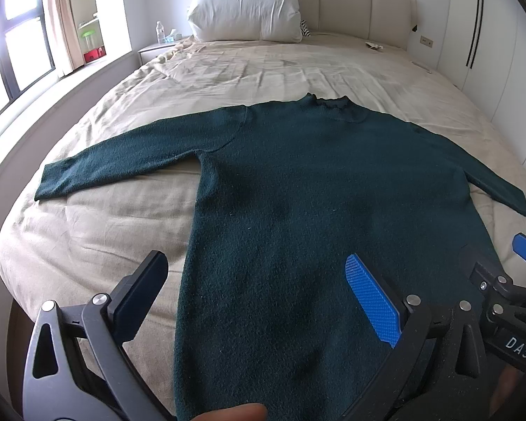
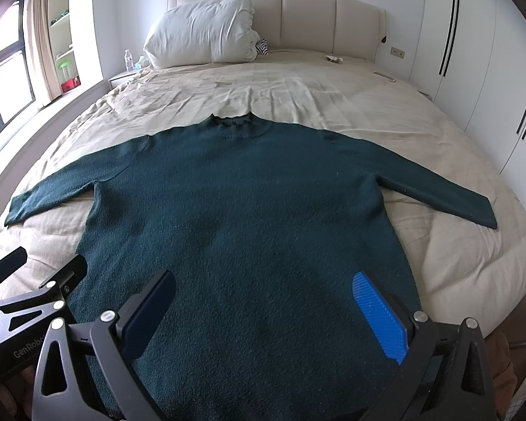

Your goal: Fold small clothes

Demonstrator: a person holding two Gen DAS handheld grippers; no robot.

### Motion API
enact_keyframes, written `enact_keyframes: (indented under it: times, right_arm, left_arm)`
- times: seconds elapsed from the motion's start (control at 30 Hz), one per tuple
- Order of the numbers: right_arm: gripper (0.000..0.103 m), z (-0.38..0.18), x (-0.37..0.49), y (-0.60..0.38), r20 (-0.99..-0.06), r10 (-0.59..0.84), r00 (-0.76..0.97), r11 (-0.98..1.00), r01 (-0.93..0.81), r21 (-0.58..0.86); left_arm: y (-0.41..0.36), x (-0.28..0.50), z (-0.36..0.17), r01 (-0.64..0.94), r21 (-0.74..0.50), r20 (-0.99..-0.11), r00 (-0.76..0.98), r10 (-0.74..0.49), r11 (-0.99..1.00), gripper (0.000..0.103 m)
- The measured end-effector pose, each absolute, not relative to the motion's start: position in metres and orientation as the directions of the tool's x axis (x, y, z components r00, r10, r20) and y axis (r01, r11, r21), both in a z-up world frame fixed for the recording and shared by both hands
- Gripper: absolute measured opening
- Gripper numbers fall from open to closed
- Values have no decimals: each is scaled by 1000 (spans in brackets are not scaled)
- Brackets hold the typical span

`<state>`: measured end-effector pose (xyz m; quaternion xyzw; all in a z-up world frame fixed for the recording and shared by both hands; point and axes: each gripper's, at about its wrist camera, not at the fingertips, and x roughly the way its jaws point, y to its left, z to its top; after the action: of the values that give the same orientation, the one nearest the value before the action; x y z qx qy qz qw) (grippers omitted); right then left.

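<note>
I have the dark green sweater (image 1: 298,182) lying flat on the bed (image 1: 98,224), filling the middle of both views, collar toward the pillow (image 1: 245,7) at the top of the frame and both sleeves spread out to the left and right edges. My left gripper (image 1: 266,298) hangs over the lower left part of the body, jaws wide apart and holding nothing; my right gripper (image 2: 266,312) sits over the lower middle of the body in its own view, equally wide open and empty. The two grippers are close together at the bottom of the frames, so I judge a collision between them likely if I bring both in toward the hem at once. The knit looks thick and soft, so a shallow pinch could take only the top layer and drag the front away from the back. The bedsheet beneath is wrinkled and loose; closing too low could catch it with the sweater and pull creases into the fold. The hem itself is hidden below the frame edge, so I cannot tell how straight it lies
</note>
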<state>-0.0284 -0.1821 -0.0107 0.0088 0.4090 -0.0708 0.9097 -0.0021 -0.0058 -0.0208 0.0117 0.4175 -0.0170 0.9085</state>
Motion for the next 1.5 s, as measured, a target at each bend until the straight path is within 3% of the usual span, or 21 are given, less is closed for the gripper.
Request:
enact_keyframes:
  times: [1.37,1.5]
  right_arm:
    - [103,-22,-21,-179,-762,-118,637,991,130,-44]
    - [103,-21,-17,-179,-763,-110,637,992,119,-44]
  left_arm:
    - [2,12,-32,27,-13,-795,606,-26,1000,103]
    - [11,18,-38,56,-82,-804,586,-99,995,103]
